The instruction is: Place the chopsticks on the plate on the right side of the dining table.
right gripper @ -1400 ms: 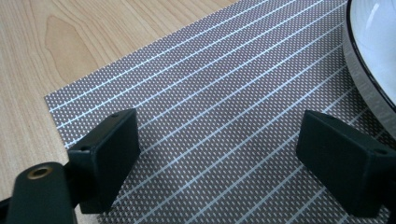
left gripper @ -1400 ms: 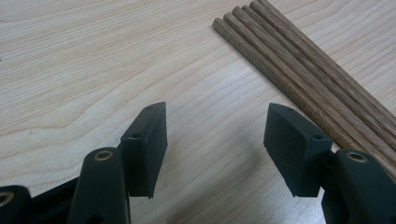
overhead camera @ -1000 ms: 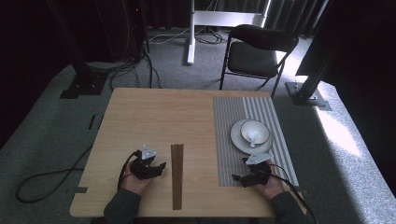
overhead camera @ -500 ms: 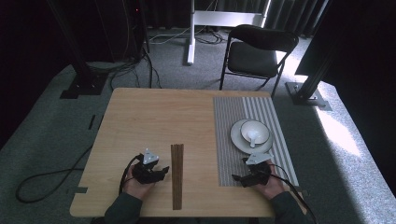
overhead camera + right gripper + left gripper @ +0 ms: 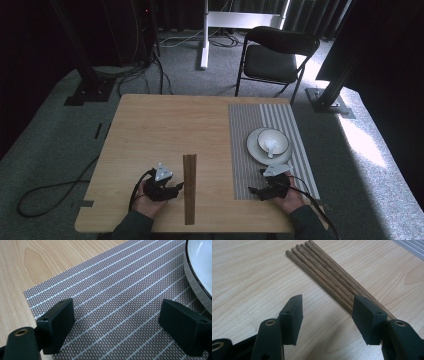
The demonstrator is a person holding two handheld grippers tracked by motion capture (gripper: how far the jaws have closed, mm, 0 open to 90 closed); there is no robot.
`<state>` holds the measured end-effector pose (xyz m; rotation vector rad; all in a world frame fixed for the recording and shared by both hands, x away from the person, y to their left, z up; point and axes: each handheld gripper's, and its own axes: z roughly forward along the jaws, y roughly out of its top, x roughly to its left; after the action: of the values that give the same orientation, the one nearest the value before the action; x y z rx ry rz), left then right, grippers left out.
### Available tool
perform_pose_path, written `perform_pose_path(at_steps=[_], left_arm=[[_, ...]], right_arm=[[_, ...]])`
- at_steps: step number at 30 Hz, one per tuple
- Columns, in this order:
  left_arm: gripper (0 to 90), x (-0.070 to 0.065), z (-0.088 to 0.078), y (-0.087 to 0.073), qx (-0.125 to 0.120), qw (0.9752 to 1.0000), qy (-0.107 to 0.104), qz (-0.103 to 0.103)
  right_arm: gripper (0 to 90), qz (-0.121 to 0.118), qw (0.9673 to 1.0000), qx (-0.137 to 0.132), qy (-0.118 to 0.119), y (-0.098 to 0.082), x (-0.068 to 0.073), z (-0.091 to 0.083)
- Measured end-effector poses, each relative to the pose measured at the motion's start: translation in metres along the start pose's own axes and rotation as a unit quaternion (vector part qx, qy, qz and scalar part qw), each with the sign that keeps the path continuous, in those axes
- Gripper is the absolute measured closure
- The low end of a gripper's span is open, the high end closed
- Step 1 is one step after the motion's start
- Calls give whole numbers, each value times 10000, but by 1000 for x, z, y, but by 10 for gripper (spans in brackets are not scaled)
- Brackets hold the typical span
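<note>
Nearest edge of the wooden table [image 5: 150, 125]: left gripper [image 5: 172, 190], jaws spread and holding nothing, just beside a bundle of chopsticks [image 5: 189, 187], dark brown, squared, grained wood, lying side by side on bare pale board with one jaw over their edge. Right gripper [image 5: 254, 190], likewise released and empty, over the near corner of a grey woven placemat [image 5: 245, 150] with thin white stripes. Beyond, on the mat: round white plate [image 5: 253, 148], dark-rimmed, bearing a white bowl [image 5: 273, 141]; behind the table, a black folding chair [image 5: 275, 55] on grey carpet.

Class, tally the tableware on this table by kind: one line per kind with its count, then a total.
Chopsticks: 4
Plate: 1
Bowl: 1
Spoon: 1
Placemat: 1
Total: 8
</note>
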<state>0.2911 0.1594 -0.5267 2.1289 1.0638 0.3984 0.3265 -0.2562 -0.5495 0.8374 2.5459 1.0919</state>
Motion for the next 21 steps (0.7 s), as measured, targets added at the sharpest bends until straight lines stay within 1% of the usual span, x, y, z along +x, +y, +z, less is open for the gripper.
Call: perform_pose_path(at_steps=[11,21], left_arm=[[423,-7,-2,-2,-73,9999,-90,59],[424,-13,-1,-3,-21,9997,-185,158]], right_arm=[[124,-2,10000,0,1,0,0,0],[124,-3,10000,-1,1,0,0,0]])
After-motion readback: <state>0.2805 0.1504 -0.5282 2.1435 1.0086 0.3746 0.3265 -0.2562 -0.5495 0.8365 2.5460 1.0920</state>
